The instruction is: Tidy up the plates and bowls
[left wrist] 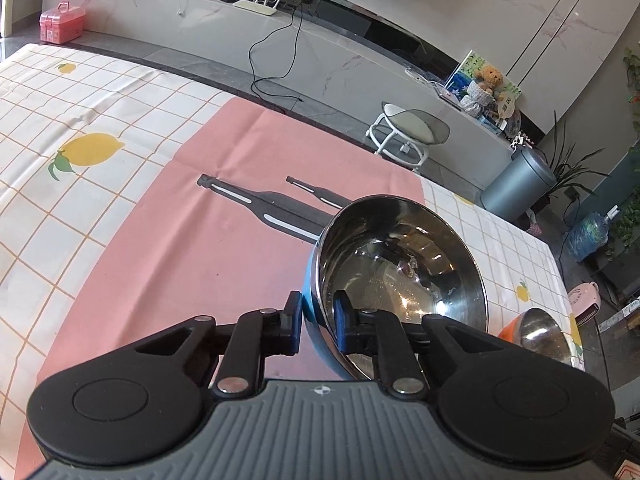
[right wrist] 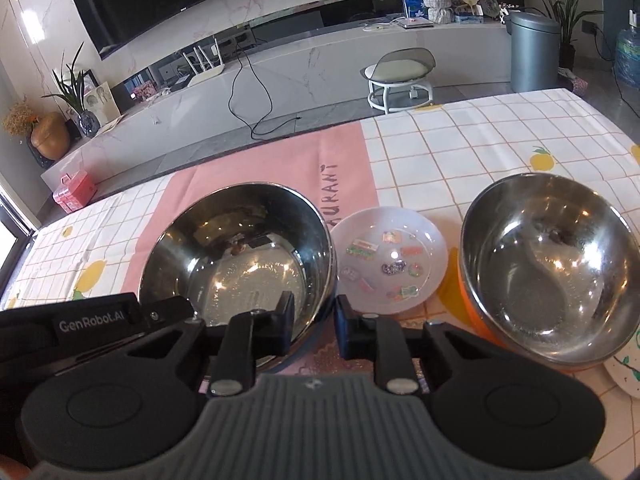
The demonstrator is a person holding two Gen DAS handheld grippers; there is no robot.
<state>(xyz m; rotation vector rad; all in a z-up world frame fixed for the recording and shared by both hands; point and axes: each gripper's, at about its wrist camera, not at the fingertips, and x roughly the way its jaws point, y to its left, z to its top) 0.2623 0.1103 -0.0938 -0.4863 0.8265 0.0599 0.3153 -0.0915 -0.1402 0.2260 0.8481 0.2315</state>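
Note:
A steel bowl with a blue outside (left wrist: 400,264) rests on the pink mat (left wrist: 180,240). My left gripper (left wrist: 318,312) is shut on its near rim, one pad on the blue wall and one inside. In the right wrist view the same bowl (right wrist: 240,248) sits left of centre. My right gripper (right wrist: 314,316) is shut on its right near rim, its left finger inside the bowl. The left gripper's body (right wrist: 96,320) shows at that bowl's left. A white plate with stickers (right wrist: 390,264) lies beside the bowl. A steel bowl with an orange outside (right wrist: 548,264) stands to the right.
The table carries a checked lemon-print cloth (right wrist: 480,148). The orange bowl (left wrist: 540,336) appears at the far right in the left wrist view. Another white plate's edge (right wrist: 628,376) pokes out under the orange bowl. Beyond the table are a stool (right wrist: 400,76) and a grey bin (right wrist: 534,52).

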